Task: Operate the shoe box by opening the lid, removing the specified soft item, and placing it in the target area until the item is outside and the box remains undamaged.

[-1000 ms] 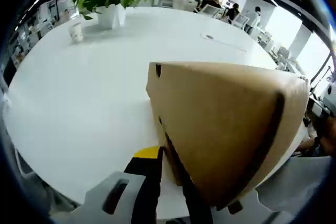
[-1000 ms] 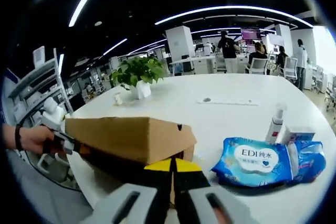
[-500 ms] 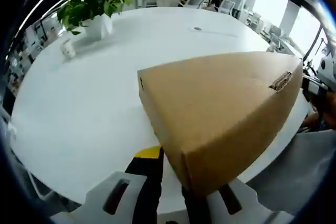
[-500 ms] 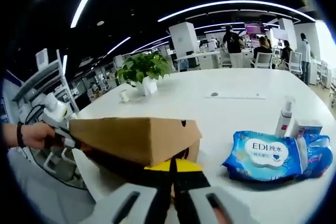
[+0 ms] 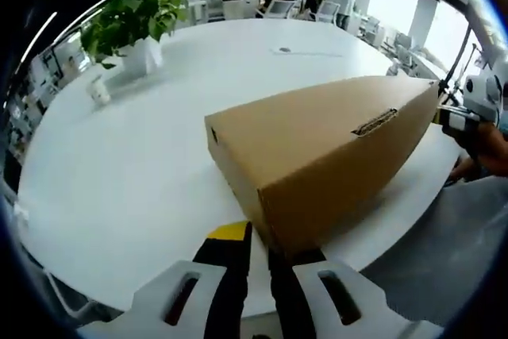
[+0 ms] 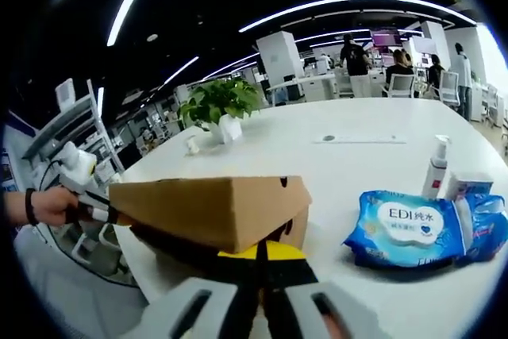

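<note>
The shoe box [image 6: 210, 210], on the white counter [image 5: 119, 164] at twelve o'clock from both tools, looks light, stiff but crushable cardboard; left tool [image 5: 252, 237] and right tool [image 6: 259, 253] each pinch its lid [image 5: 317, 148] edge, a sensible hold.

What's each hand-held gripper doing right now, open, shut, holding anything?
Left hand-held gripper: shut on the near corner of the cardboard lid.
Right hand-held gripper: shut on the lid's other end.
</note>
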Demonstrator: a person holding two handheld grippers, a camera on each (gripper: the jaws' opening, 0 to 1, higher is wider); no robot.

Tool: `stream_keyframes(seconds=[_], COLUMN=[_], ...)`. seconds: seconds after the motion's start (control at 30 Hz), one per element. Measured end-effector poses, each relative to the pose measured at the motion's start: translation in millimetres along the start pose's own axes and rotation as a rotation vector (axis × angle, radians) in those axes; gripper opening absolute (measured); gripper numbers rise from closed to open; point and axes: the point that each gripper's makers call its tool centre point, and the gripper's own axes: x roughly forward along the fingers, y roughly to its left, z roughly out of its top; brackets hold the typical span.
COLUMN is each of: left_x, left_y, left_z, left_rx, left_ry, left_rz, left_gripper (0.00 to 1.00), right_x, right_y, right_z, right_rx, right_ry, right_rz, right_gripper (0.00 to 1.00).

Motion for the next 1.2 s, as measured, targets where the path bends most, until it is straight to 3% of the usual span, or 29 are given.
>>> stream_keyframes(seconds=[0.37,1.2], left_x=[-11.2,-19.3], left_y=[-1.1,-8.2], left_z=[-5.5,-22.8], left_rx=[0.029,-0.023], left_ry=[-0.008,-0.019], left_rz=[0.015,0.002], left_gripper=[0.01,0.01], right_x=[-1.9,-3.3], right_y=[-0.7,-6.4], right_z=[-6.3,-23.7], right_rx=[0.002,-0.011], right_ry=[0.015,0.059], right_rz=[0.002,-0.032], right_gripper=[0.00,0.00])
